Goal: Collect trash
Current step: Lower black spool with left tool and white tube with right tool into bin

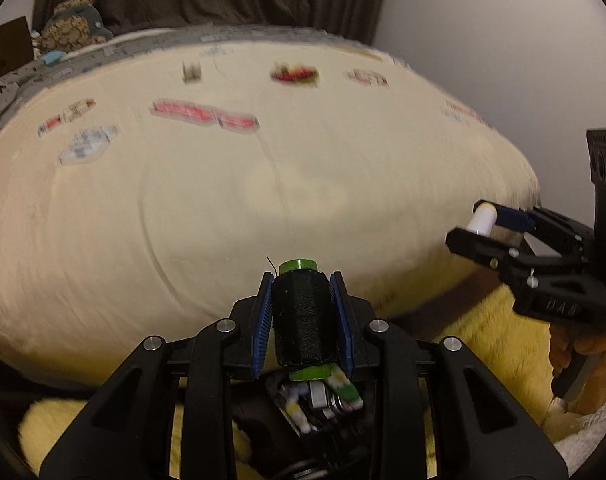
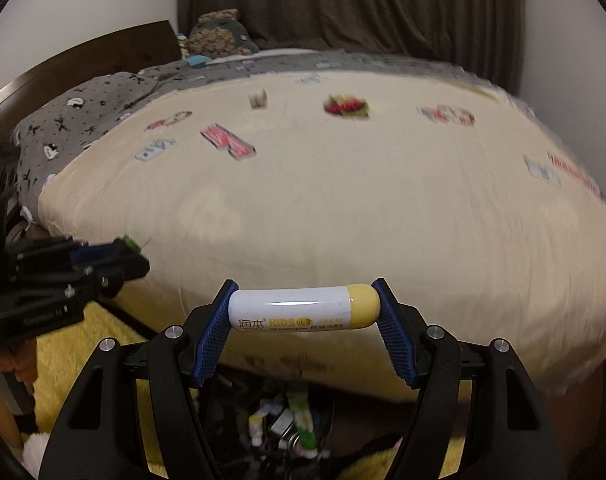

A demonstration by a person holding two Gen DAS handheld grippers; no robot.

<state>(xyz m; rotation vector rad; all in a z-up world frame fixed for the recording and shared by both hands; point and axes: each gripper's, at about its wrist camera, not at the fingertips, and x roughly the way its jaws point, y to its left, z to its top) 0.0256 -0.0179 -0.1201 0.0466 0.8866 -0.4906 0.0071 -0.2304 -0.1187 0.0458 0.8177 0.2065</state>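
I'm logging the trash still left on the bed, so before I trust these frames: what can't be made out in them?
- Wrappers on the bed: motion-blurred in both views, print unreadable.
- Container below: hidden behind the right hand-held gripper and its tube.
- Spool: lower end covered by the left hand-held gripper.

A bed [image 2: 303, 208] with a cream sheet is filling the middle of both frames. Small wrappers are lying scattered across its upper part: a red packet [image 2: 229, 142], a red-and-yellow one [image 2: 347, 106], a white one [image 2: 155, 149]. A grey patterned blanket [image 2: 83, 120] is lying at upper left.
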